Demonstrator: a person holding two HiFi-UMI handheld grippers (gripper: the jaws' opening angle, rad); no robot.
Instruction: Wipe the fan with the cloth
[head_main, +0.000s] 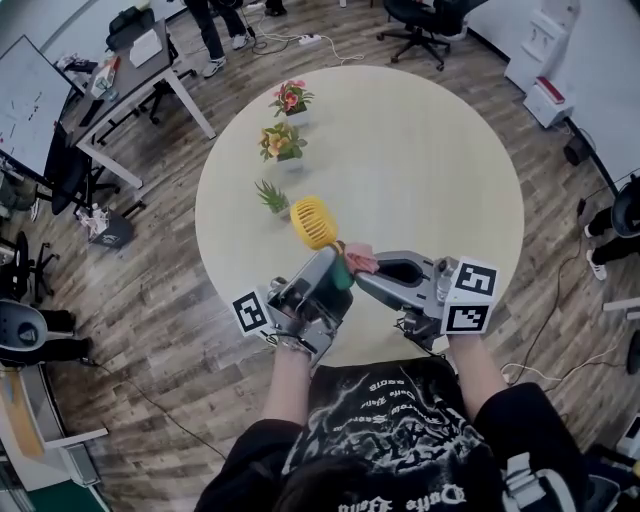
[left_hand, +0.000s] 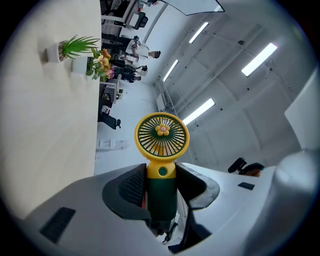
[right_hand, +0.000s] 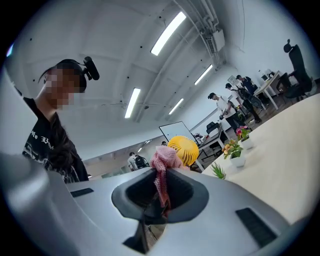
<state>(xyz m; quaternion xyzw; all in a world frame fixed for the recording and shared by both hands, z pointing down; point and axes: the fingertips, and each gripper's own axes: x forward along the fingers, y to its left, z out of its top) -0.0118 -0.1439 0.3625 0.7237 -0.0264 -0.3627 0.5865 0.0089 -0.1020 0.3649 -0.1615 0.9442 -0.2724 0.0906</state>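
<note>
1. Treat the left gripper (left_hand: 161, 186) as the vice. Its jaws are clamped from both sides on the dark green handle of the fan (left_hand: 161, 137). Hold that clamp firm so the head cannot swing away under the wipe.
2. Wipe with the right gripper (right_hand: 161, 189), jaws pinched together on the pink cloth (right_hand: 164, 161), a bunched tuft standing proud of the tips. Lead with that tuft, never with the hard jaw tips.
3. Going by the head view, place the cloth just beside the fan's neck, below the yellow head; whether touching or not cannot be told. Lift the tuft onto the head before starting any stroke.
4. Press lightly: thin cage ribs, probably apt to snag a loose weave. Sweep round the rim first, then across the face, in short passes.
5. To reach the other face, roll the handle with the left wrist and avoid stretching the right gripper round behind.
6. Where the fan is: held in the air over the near edge of the table (head_main: 420, 170), in front of the person, head tilted up and away toward the table's middle, short of the row of three small potted plants (head_main: 282, 143) running toward the far left edge.
7. Look of the fan: small, hand-held. Round yellow cage with dark radial ribs, a yellow flower with an orange centre at the hub. Yellow neck with a small round green button, then the dark green handle. From the right gripper view, a plain yellow slotted dome at the back. No dirt to be made out.
</note>
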